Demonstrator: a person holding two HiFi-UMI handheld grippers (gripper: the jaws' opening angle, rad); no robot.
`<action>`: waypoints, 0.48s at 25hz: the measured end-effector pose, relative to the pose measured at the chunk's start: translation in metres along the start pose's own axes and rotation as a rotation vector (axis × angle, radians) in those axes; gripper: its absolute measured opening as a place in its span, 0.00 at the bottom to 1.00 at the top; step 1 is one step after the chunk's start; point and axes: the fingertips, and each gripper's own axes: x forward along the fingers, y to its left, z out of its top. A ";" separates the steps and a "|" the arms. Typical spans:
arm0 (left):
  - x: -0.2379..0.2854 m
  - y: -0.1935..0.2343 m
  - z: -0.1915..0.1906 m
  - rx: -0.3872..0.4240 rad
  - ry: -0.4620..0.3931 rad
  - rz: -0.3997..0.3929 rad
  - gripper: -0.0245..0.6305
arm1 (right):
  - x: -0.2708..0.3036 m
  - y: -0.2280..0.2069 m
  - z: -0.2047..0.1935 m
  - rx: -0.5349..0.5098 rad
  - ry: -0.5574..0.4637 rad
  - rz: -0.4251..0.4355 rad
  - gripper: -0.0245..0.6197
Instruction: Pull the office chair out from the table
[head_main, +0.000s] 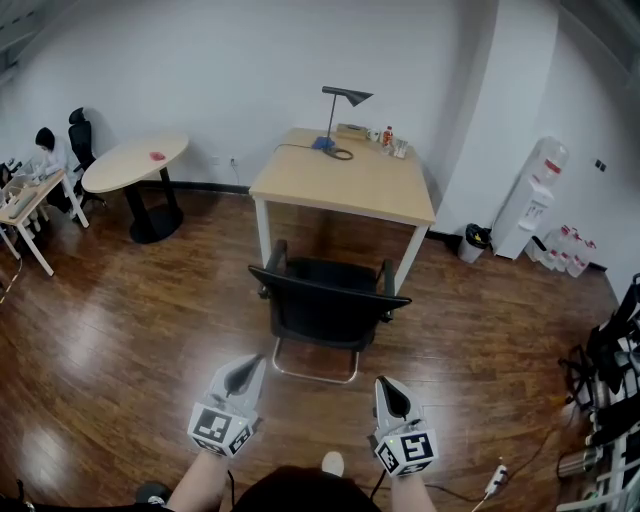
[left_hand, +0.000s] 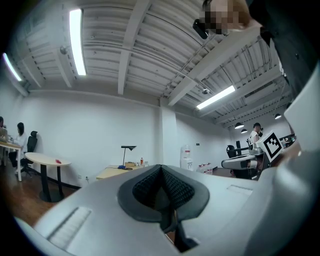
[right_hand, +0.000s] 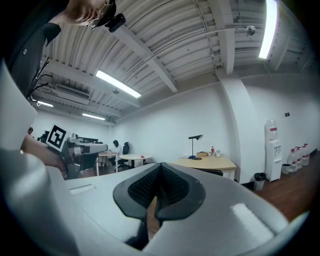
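Observation:
A black office chair (head_main: 328, 305) on a chrome sled base stands in front of the light wooden table (head_main: 345, 183), its backrest toward me and its seat partly under the tabletop. My left gripper (head_main: 245, 373) is shut and empty, short of the chair's backrest on the left. My right gripper (head_main: 388, 394) is also shut and empty, short of the backrest on the right. Neither touches the chair. In the left gripper view the pads (left_hand: 172, 190) meet, with the table (left_hand: 117, 172) beyond. In the right gripper view the pads (right_hand: 172, 187) meet, with the table (right_hand: 207, 161) behind.
A desk lamp (head_main: 340, 120) and small bottles (head_main: 388, 136) stand on the table's far side. A round table (head_main: 135, 162) is at the left, a person sits at a desk (head_main: 30, 190) far left, and a water dispenser (head_main: 535, 195) with a bin (head_main: 477, 240) stands right. Equipment (head_main: 605, 400) crowds the right edge.

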 end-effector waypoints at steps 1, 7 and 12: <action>0.000 0.001 0.000 -0.005 0.001 0.004 0.04 | 0.000 -0.001 0.000 0.002 -0.001 0.002 0.05; 0.005 -0.003 -0.001 -0.003 0.009 -0.007 0.04 | 0.001 -0.005 0.001 0.005 0.001 0.015 0.05; 0.009 -0.002 0.001 0.000 0.008 -0.005 0.04 | 0.004 -0.005 -0.001 0.001 0.008 0.027 0.05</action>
